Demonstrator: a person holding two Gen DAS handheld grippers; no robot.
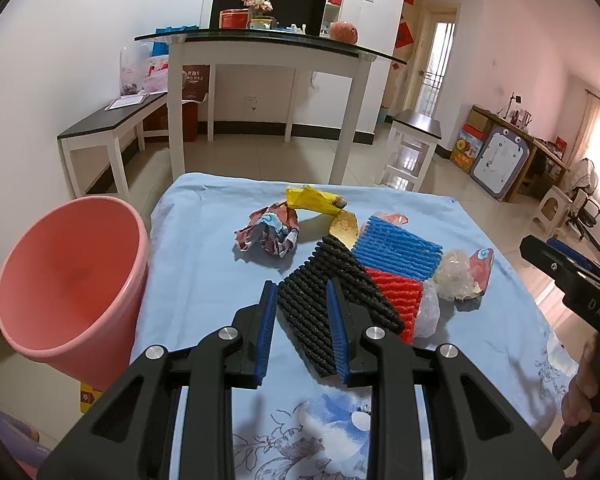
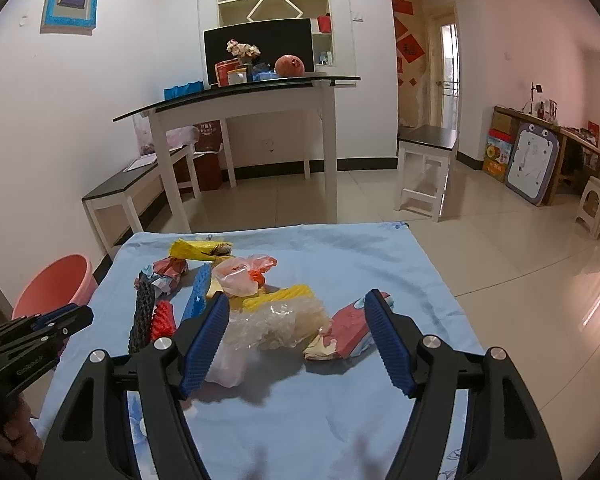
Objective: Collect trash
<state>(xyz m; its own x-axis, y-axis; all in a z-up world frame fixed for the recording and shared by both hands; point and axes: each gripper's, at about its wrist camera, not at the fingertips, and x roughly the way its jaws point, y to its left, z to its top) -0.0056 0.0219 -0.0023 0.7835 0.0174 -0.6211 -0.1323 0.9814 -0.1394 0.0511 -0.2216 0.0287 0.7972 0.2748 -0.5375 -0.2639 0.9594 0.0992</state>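
Pink bin beside cloth-covered table.

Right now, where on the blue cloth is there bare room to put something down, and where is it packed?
Bare cloth runs along the right side and far right corner, beyond the red patterned wrapper. Another bare strip lies on the left between the crumpled paper ball and the pink bin. The middle is crowded: black foam net, blue foam net, clear plastic.
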